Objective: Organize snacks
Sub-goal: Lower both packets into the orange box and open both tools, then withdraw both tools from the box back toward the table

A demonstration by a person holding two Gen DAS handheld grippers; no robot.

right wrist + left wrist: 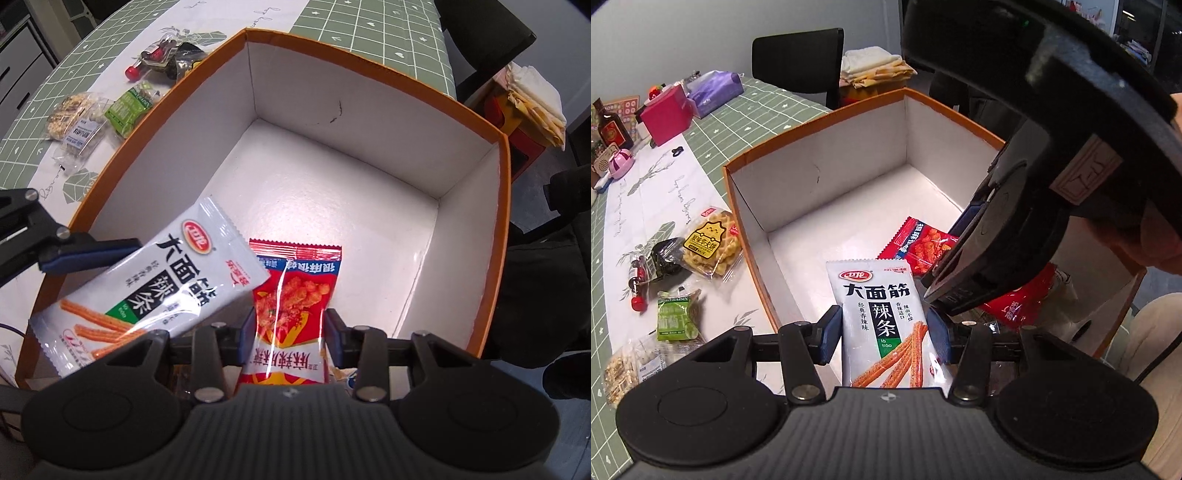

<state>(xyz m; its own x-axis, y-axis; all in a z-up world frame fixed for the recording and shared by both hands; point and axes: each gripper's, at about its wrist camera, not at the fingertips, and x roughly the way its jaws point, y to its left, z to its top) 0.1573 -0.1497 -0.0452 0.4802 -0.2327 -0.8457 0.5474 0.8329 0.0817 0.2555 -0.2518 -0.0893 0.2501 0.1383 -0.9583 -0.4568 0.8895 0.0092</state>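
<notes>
Up close, the left gripper (884, 334) has its blue pads clamped on both edges of a white spicy-strip packet (882, 325), jaws roughly half open because the packet fills the gap. The packet hangs over the near part of the box, tilted in the right wrist view. Right next to it, the right gripper (288, 334) is pinching a red snack packet (291, 295) – narrower gap, and the wrapper bunches in at the waist where the pads squeeze it. The two packets touch or overlap at their upper corners; I can't tell which.

Both are held over the orange box (504, 206), white inside, its floor bare beyond the packets. A dark scuff marks one inner wall.

Outside the box on the green checked tablecloth (768, 107) sit the loose snacks: a nut bar (622, 365), a green packet (677, 319), a dark packet (665, 258) and a yellow waffle pack (711, 245) just beside the box wall.

Further back – a pink box (666, 116), a purple tissue pack (716, 88), a dark bottle (613, 129) and a black chair (799, 61).
</notes>
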